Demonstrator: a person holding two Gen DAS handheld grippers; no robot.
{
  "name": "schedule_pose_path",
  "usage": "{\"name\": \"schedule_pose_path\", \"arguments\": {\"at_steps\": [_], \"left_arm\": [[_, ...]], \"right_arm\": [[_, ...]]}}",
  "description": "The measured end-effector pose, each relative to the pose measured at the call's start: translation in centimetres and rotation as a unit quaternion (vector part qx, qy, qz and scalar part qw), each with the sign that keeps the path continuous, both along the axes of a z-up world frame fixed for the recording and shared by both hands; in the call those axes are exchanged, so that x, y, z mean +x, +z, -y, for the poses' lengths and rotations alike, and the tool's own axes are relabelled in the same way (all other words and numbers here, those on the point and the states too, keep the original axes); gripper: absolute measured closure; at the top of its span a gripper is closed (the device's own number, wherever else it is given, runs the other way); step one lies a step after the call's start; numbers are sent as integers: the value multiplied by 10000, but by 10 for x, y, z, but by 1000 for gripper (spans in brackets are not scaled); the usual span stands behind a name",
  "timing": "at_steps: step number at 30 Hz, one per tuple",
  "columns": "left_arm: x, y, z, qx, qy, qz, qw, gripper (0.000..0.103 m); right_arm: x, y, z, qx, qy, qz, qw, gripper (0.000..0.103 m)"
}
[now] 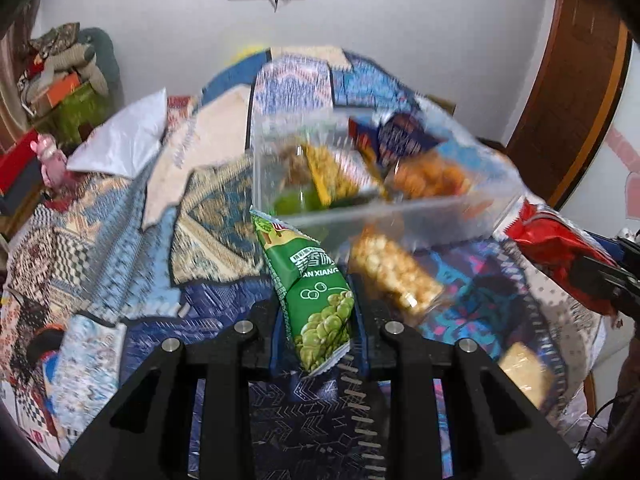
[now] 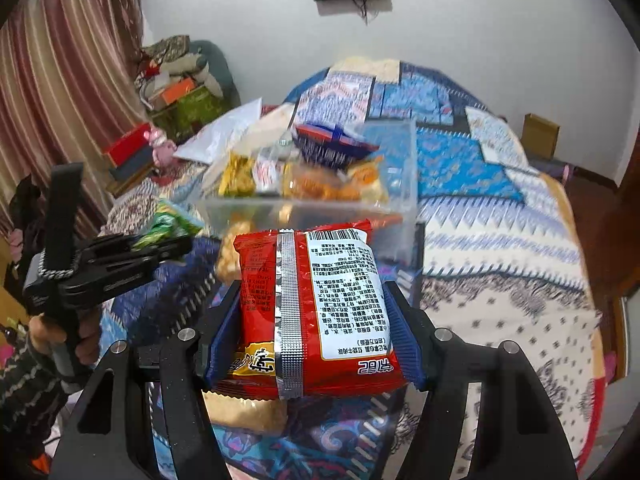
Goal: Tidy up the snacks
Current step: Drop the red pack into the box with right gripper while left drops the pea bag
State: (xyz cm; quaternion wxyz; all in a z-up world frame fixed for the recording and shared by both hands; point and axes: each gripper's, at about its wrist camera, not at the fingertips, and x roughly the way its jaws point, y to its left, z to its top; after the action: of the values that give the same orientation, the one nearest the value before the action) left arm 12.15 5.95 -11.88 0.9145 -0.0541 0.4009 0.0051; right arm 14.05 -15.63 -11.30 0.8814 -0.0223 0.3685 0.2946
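Note:
My left gripper is shut on a green pea snack packet and holds it above the bed, just in front of a clear plastic box with several snack packets in it. My right gripper is shut on a red snack packet, also held in front of the clear box. The left gripper with the green packet shows at the left of the right wrist view. The red packet shows at the right edge of the left wrist view. A clear bag of yellow puffs lies next to the box.
A patterned blue quilt covers the bed. A beige snack packet lies under my right gripper. A white plastic bag and a pile of boxes and clothes sit at the far left. A brown box stands by the wall.

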Motion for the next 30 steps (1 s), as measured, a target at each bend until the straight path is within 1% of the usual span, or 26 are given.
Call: {"name": "schedule_pose_path", "arguments": {"at_steps": [4, 7, 10, 12, 16, 19, 24, 30], "left_arm": [[0, 34, 2, -61, -59, 286, 9996, 75], [9, 53, 6, -69, -103, 417, 9991, 75], [20, 64, 10, -15, -126, 512, 9986, 75], [30, 67, 11, -50, -134, 526, 9985, 75], [51, 66, 11, -182, -177, 489, 9985, 75], [70, 57, 17, -211, -241, 397, 9987, 75], [95, 34, 24, -294, -355, 234, 9987, 75], [123, 14, 29, -219, -425, 149, 9987, 75]], "right_arm": [[5, 19, 2, 84, -125, 212, 9997, 40], [13, 34, 0, 121, -222, 408, 9988, 40], [23, 46, -3, 168, -284, 505, 9982, 40], [31, 50, -5, 193, -323, 543, 9978, 40], [47, 54, -11, 176, -409, 599, 9972, 40], [57, 51, -16, 133, -438, 597, 9972, 40], [80, 33, -21, 114, -507, 385, 9979, 40], [101, 12, -25, 100, -559, 181, 9982, 40]]}}
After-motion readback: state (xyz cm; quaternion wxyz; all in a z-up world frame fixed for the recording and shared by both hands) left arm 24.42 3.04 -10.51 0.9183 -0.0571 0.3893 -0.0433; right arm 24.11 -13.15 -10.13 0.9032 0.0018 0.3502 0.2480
